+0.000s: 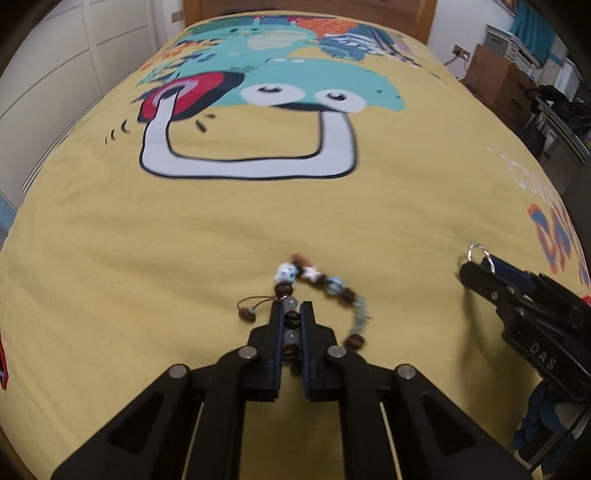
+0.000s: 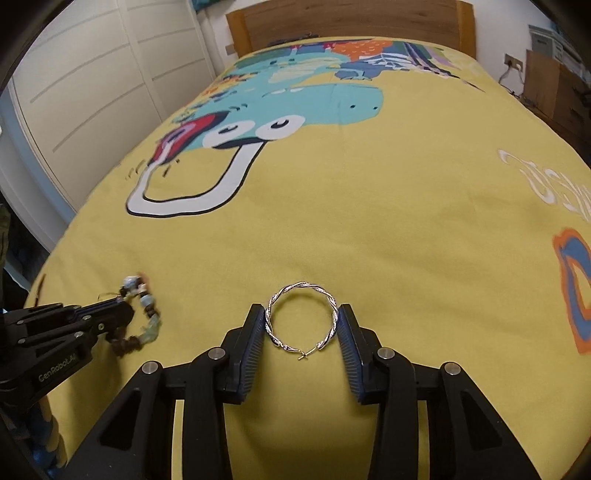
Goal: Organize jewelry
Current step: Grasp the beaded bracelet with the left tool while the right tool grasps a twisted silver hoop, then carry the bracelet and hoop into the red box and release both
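My left gripper (image 1: 291,314) pinches the brown-and-blue beaded bracelet (image 1: 325,288) just above the yellow printed bedspread (image 1: 258,221). To its right, my right gripper (image 2: 301,325) holds the twisted silver hoop earring (image 2: 301,321) between its pads. Both pieces look picked up; next I need a place to set them, none visible.

A bedroom in a home. A bed (image 2: 369,229) fills both views, spread with a yellow cover printed with a cartoon creature (image 2: 295,107) in teal. Behind the bed stands a wooden headboard (image 2: 351,22) against a white wall. To the left of the bed run white panelled wardrobe doors (image 2: 92,81). To the right of the bed sit brown cardboard boxes (image 1: 495,74), a wall socket (image 1: 461,52) with a cable, and stacked storage.
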Action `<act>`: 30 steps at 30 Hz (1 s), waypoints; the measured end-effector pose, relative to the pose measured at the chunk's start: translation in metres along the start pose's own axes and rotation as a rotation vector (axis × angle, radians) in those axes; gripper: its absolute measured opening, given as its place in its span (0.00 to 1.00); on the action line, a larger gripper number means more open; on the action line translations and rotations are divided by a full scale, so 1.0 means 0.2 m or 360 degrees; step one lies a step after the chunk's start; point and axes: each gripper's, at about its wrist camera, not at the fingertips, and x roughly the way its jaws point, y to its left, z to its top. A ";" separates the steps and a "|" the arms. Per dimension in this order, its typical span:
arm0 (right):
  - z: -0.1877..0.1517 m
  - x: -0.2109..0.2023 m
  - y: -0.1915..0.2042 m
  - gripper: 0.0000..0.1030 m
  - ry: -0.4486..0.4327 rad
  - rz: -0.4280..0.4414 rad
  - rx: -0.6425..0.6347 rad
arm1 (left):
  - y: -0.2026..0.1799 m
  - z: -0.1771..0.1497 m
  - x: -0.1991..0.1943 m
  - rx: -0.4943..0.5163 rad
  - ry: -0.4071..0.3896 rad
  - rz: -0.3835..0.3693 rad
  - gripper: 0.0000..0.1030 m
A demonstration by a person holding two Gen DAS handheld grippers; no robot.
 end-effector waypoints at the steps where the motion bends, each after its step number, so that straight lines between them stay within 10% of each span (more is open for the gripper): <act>1: -0.02 -0.05 -0.02 0.39 -0.0016 0.0004 0.0016 | -0.02 0.00 -0.02 0.0010 -0.0007 -0.0003 0.07; 18: -0.32 -1.15 -0.57 0.39 -0.0300 -0.0187 0.0134 | -0.81 -0.08 -0.66 0.0315 -0.0249 -0.0360 0.07; 30: -0.78 -1.50 -1.20 0.39 -0.0181 -0.0488 0.0318 | -1.74 -0.26 -0.80 0.0640 -0.0202 -0.0723 0.07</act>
